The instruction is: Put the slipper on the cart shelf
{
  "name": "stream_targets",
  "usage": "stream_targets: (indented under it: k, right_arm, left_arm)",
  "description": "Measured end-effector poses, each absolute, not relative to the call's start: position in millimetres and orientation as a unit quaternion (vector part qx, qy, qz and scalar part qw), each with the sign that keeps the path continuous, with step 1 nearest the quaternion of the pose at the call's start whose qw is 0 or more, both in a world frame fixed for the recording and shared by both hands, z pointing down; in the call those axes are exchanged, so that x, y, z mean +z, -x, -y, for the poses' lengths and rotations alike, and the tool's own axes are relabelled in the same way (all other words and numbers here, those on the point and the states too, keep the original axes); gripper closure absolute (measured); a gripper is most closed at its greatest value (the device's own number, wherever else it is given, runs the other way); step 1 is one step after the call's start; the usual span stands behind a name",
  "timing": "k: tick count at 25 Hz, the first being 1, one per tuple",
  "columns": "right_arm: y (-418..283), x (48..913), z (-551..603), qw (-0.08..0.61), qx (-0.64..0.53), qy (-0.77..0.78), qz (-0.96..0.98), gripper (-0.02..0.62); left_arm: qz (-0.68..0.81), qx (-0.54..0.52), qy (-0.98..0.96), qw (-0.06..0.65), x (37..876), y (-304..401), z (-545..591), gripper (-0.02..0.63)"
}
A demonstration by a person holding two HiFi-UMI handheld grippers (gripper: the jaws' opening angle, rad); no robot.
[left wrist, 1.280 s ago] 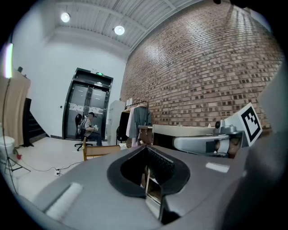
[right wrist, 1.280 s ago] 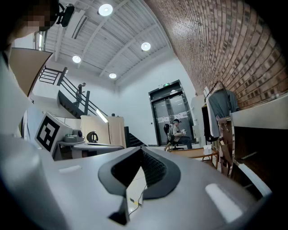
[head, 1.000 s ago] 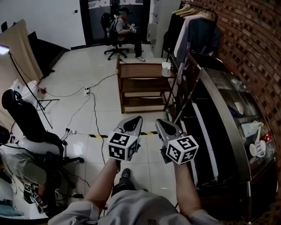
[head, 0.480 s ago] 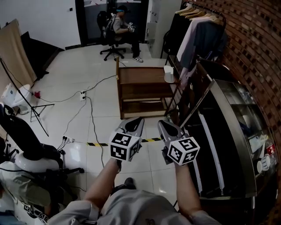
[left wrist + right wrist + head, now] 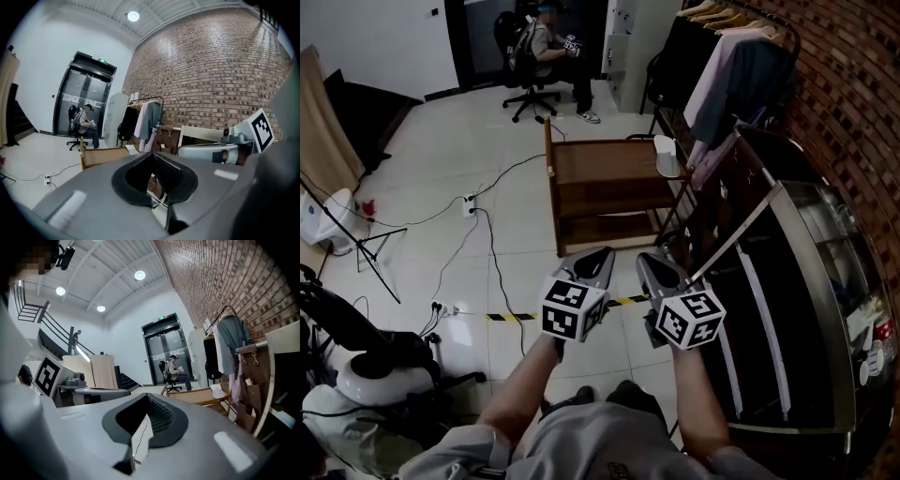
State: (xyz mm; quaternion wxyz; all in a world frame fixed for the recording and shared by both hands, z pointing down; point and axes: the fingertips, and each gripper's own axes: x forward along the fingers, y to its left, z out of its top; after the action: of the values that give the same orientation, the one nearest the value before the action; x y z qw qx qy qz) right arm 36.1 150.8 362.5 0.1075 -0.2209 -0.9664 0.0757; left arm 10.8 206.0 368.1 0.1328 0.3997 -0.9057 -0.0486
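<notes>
A brown wooden cart [image 5: 600, 192] with open shelves stands on the white floor ahead of me. On its top right corner lies a white slipper [image 5: 667, 156], which also shows as slipper [image 5: 131, 149] in the left gripper view and slipper [image 5: 217, 391] in the right gripper view. My left gripper [image 5: 601, 254] and right gripper [image 5: 644, 260] are held side by side in front of my body, well short of the cart. Both come to a closed point with nothing in them. The left gripper [image 5: 159, 180] and right gripper [image 5: 142, 423] aim toward the cart.
To the right stand a clothes rack [image 5: 727, 56] with hanging garments and a long glass display counter [image 5: 811, 281]. Cables [image 5: 483, 230] and a yellow-black tape strip [image 5: 511, 316] cross the floor. A person sits on an office chair [image 5: 534, 52] far back. Another chair [image 5: 380, 352] is at lower left.
The view has advanced toward the cart, which now sits nearer and larger. Both grippers keep the same pose side by side, still closed.
</notes>
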Motion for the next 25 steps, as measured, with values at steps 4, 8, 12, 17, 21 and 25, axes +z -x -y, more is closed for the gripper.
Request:
stream_targets:
  k: [4, 8, 12, 17, 21, 25]
  right_arm:
    - [1.4, 365.5, -143.7, 0.105, 0.073, 0.213, 0.969, 0.595]
    - [40.3, 372.2, -123.4, 0.105, 0.078, 0.209, 0.969, 0.595]
    - [86.5, 373.9, -102.8, 0.104, 0.083, 0.218, 0.967, 0.595]
    - [150.1, 373.9, -66.6, 0.098, 0.085, 0.231, 0.964, 0.595]
    - [196.0, 374.1, -39.3, 0.094, 0.093, 0.234, 0.963, 0.595]
    - [232.3, 364.9, -20.1, 0.082, 0.087, 0.238, 0.964, 0.595]
  left_arm:
    - [0.907, -0.049, -0.398, 0.131, 374.9, 29.1, -202.3, 0.599]
    - [0.906, -0.043, -0.398, 0.137, 382.7, 66.2, -184.2, 0.599]
    - [0.908, -0.039, -0.392, 0.141, 384.2, 110.6, -162.3, 0.6]
    - [0.913, -0.038, -0.379, 0.143, 386.6, 173.0, -127.6, 0.599]
    - [0.915, -0.027, -0.375, 0.147, 385.6, 214.2, -101.8, 0.598]
    - [0.917, -0.024, -0.37, 0.144, 377.1, 250.7, -84.2, 0.6]
